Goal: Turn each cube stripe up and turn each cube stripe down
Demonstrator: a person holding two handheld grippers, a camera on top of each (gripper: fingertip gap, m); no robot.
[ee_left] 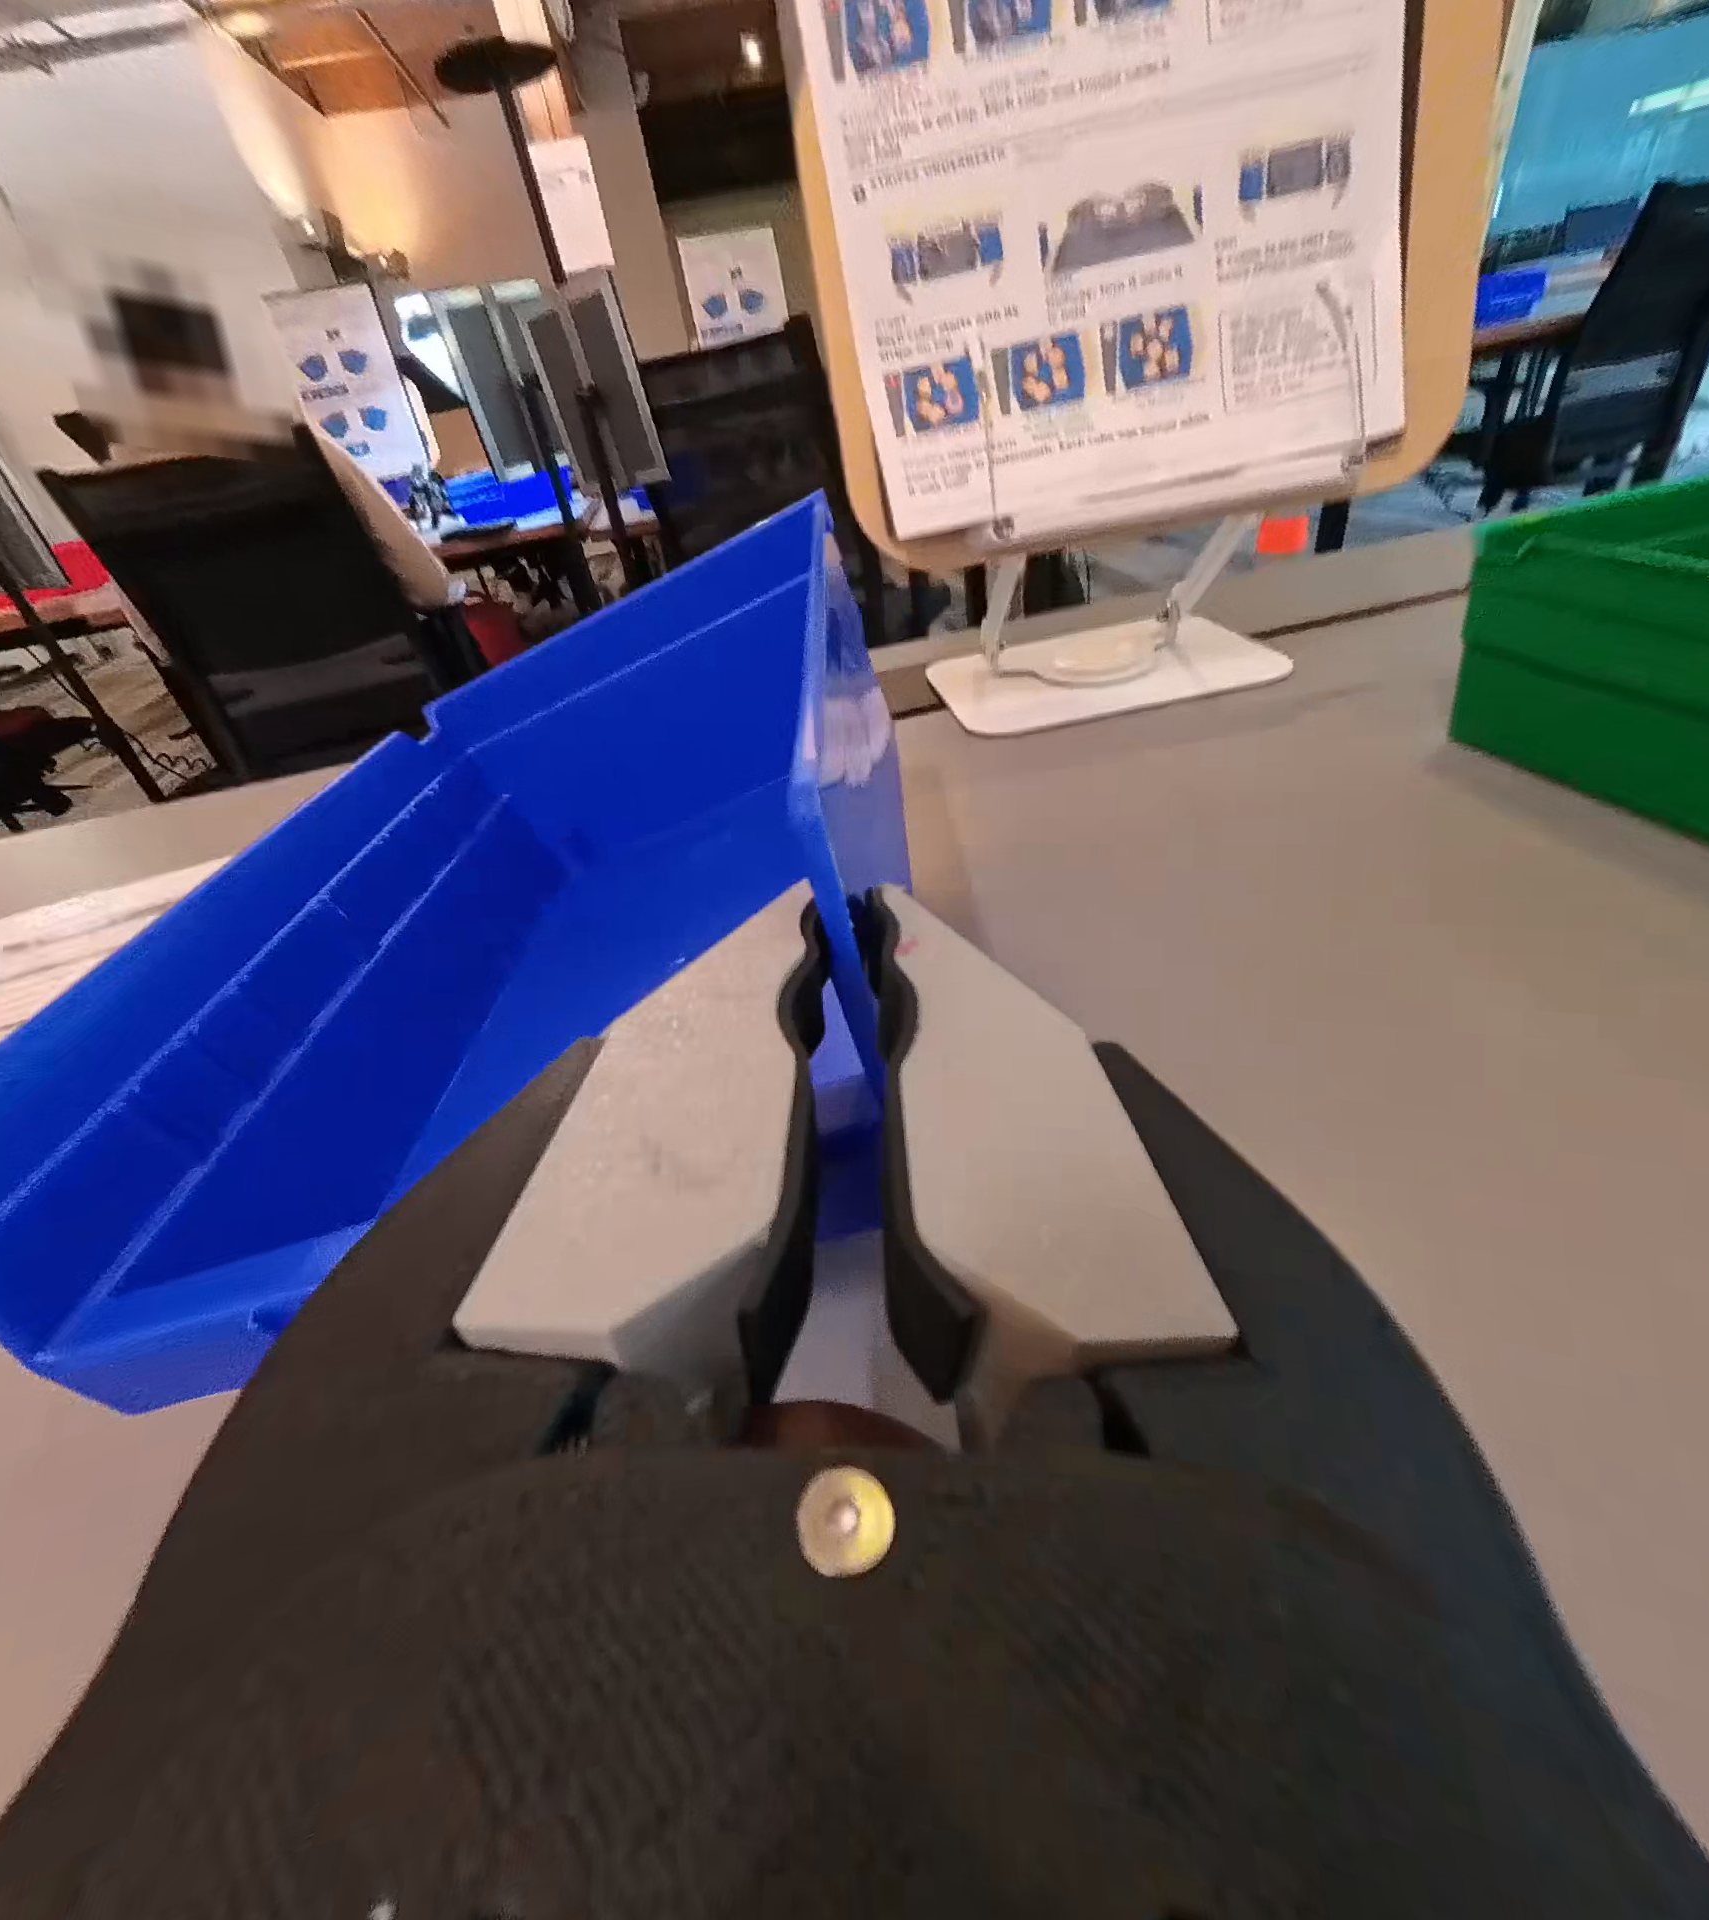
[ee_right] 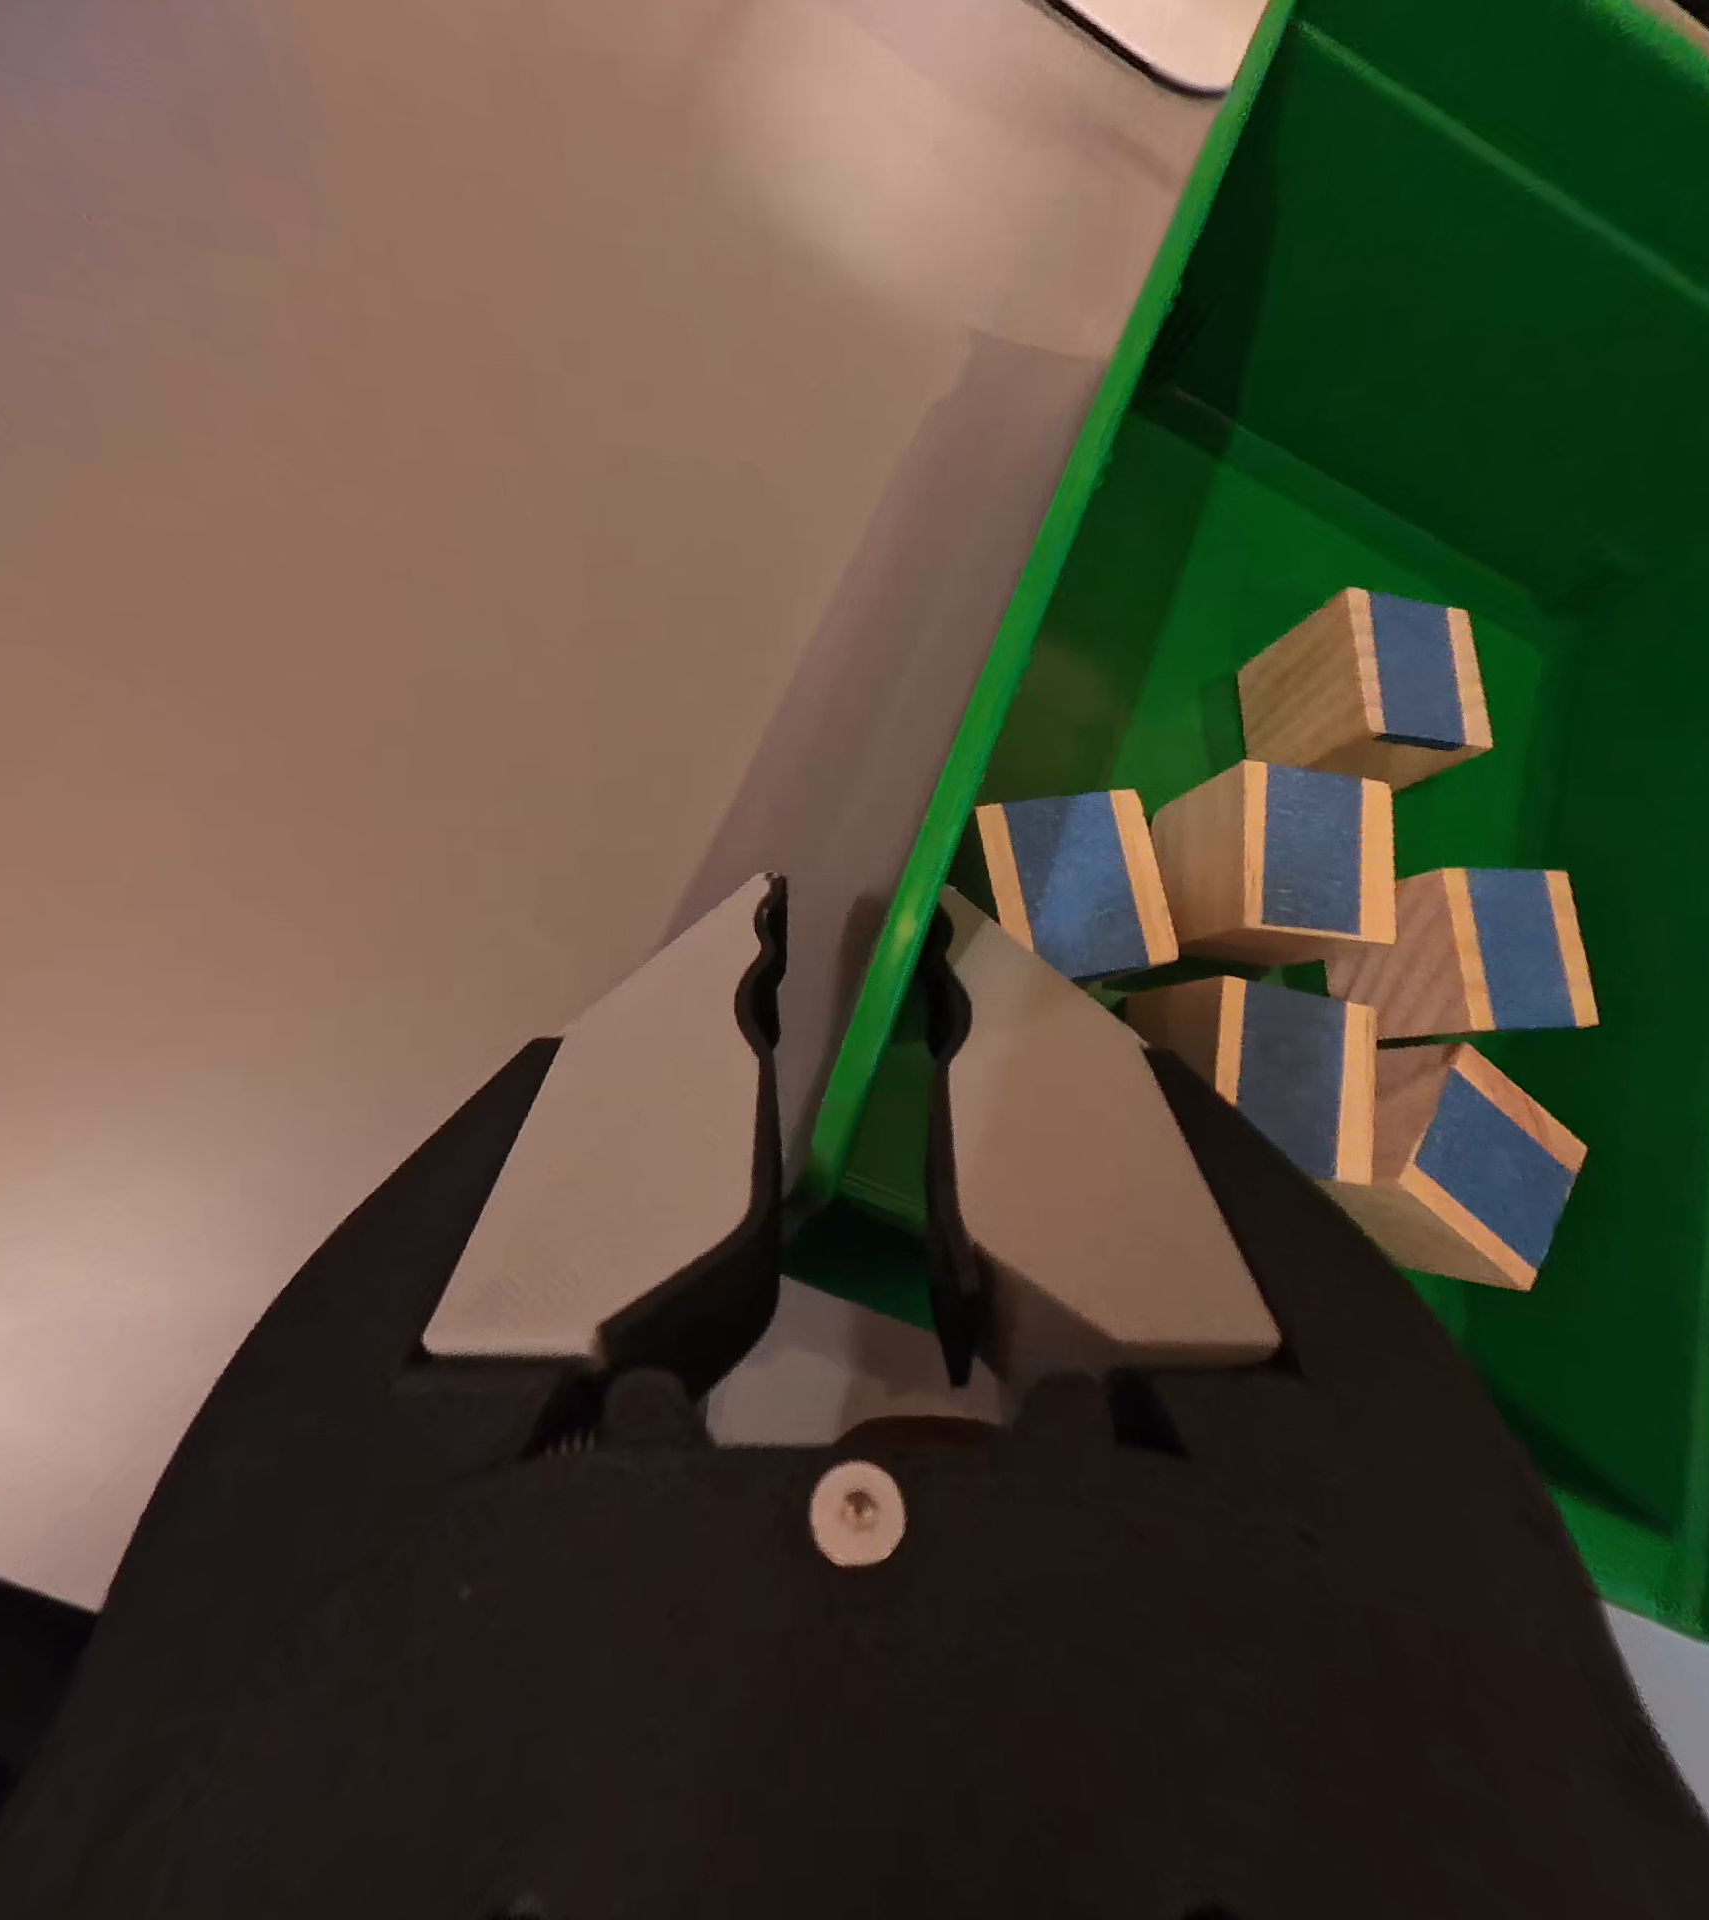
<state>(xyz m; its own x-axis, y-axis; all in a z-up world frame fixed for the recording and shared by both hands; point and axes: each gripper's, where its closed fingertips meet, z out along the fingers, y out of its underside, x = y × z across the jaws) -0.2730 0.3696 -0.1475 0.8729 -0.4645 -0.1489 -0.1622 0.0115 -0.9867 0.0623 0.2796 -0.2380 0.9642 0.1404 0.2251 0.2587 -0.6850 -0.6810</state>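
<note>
Currently our left gripper (ee_left: 845, 935) has its jaws clamped on the blue bin (ee_left: 330, 1039) wall, bin tipped off the bench (ee_left: 1349, 1039). Right gripper (ee_right: 855, 935) jaws straddle the green bin (ee_right: 1068, 582) rim, not quite closed on it. Six striped cubes (ee_right: 1307, 862) piled inside the green bin, just past the rim.

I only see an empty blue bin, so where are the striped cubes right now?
In the right wrist view, the cubes sit piled inside the green bin, just right of the right tool, which straddles the bin's wall.
</note>
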